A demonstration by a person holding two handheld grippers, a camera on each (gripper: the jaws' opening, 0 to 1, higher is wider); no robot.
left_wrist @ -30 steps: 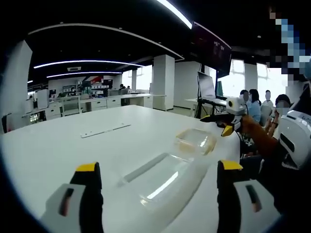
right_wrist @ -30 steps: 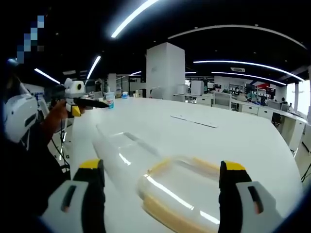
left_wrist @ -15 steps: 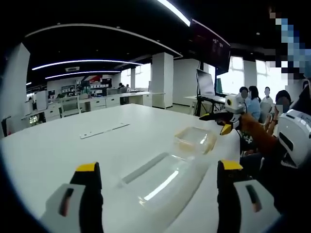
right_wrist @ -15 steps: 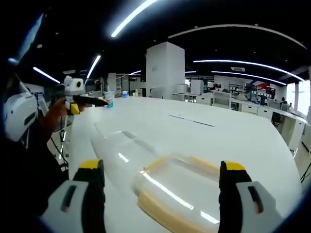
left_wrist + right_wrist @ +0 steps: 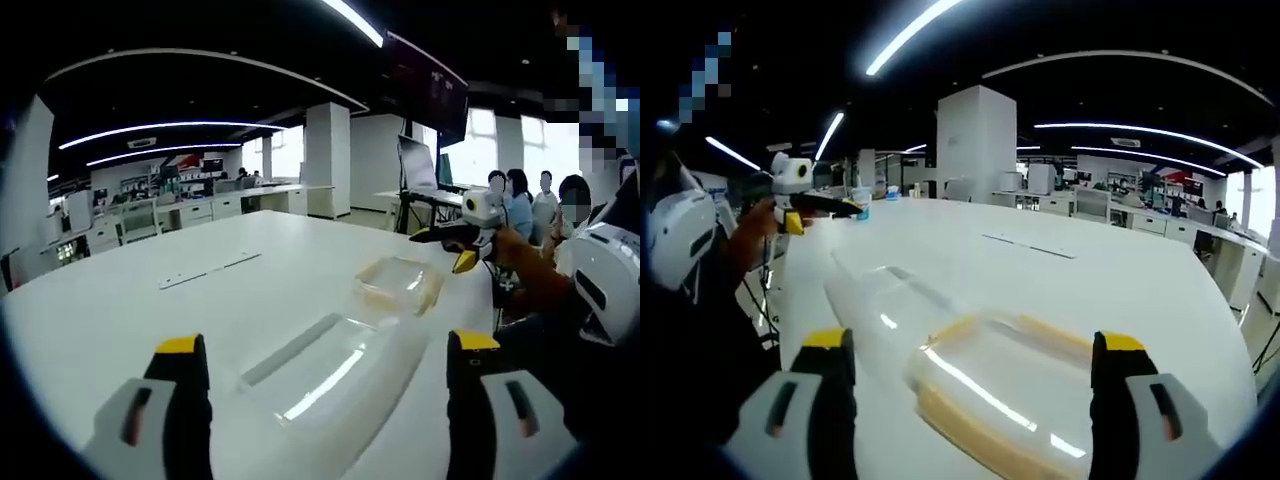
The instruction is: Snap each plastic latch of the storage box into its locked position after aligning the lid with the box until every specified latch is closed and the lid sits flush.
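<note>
No writing is legible. An open office with ceiling light strips surrounds a white worktop (image 5: 1120, 270). The lid (image 5: 335, 375) lies between the released left tool (image 5: 320, 360), the box (image 5: 1005, 385) between the released right tool (image 5: 975, 355), at 12 o'clock.

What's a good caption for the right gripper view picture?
Open right gripper hovers over a clear storage box beside its lid on a white table.
</note>
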